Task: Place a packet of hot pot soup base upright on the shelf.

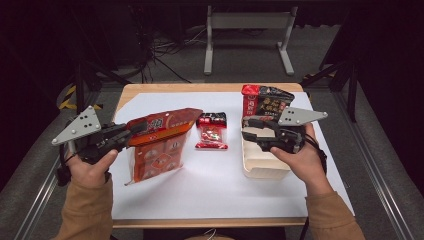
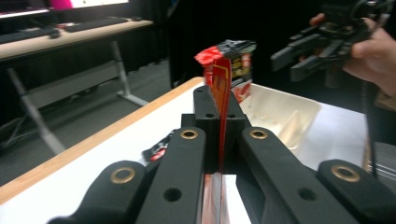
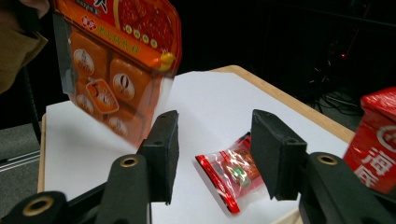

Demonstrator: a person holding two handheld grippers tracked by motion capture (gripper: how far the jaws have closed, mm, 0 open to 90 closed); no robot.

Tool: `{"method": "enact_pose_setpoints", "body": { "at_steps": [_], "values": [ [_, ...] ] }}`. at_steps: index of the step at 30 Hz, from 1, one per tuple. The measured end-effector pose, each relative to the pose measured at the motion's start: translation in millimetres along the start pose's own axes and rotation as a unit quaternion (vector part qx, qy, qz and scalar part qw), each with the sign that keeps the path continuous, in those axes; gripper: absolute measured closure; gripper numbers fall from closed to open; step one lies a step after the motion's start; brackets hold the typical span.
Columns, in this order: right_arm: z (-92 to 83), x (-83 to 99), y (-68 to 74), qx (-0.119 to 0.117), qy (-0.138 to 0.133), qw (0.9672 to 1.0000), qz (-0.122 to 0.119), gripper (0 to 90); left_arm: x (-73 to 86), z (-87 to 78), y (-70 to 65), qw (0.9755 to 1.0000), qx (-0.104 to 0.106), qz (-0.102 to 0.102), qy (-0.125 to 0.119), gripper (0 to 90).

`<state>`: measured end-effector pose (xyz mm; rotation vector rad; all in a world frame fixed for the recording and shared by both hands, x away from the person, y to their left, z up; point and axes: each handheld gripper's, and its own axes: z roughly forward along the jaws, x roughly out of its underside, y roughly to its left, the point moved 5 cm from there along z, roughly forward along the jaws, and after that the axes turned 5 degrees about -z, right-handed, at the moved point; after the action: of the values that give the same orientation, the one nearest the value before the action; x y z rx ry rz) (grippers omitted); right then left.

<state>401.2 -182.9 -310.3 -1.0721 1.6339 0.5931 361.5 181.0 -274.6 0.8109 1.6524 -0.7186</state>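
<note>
Two hand-held grippers work over one white-covered table [image 1: 210, 195], where the left gripper [image 1: 129, 134] clamps one big orange packet [image 1: 160, 145] lifted off it, the right gripper [image 1: 248, 131] gapes empty above one pale tray [image 1: 262, 165], one red-black bag [image 1: 265, 102] behind, one small red sachet [image 1: 211, 131] between

A white sheet [image 1: 210, 190] covered a wooden table [image 1: 200, 87], leaving its edge bare. Beyond the table, a grey metal frame [image 1: 247, 22] stood on grey carpet beside loose black cables [image 1: 165, 50]. Yellow-and-black tape [image 1: 67, 97] marked the floor at left. In the left gripper view, a keyboard [image 2: 93, 23] lay on a distant desk [image 2: 56, 44].
</note>
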Motion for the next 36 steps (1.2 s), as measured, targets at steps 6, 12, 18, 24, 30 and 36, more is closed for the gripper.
{"method": "enact_pose_setpoints", "body": {
  "at_steps": [6,12,18,24,30,36],
  "values": [
    [10.1,-9.0,8.7,-0.018,-0.005,0.9997,-0.014,46.0,-4.0,12.5,-16.7,0.9994,0.033,0.014,0.001,90.0],
    [17.7,-18.3,15.1,-0.029,-0.010,0.9991,-0.027,43.4,-7.0,21.1,-29.2,0.9983,0.055,0.018,-0.001,90.0],
    [22.4,-23.5,19.8,-0.044,-0.018,0.9984,-0.033,41.9,-9.0,24.9,-38.8,0.9969,0.077,0.018,-0.006,90.0],
    [31.1,-27.0,32.3,-0.082,-0.017,0.9952,-0.052,43.1,-11.7,27.2,-51.9,0.9946,0.100,0.026,-0.013,90.0],
    [35.8,-28.3,43.0,-0.128,-0.017,0.9904,-0.048,50.8,-13.0,28.8,-60.5,0.9924,0.117,0.032,-0.019,90.0],
    [35.4,-29.5,49.7,-0.165,-0.021,0.9844,-0.056,70.0,-13.1,29.5,-64.6,0.9917,0.121,0.041,-0.019,90.0]
  ]
}}
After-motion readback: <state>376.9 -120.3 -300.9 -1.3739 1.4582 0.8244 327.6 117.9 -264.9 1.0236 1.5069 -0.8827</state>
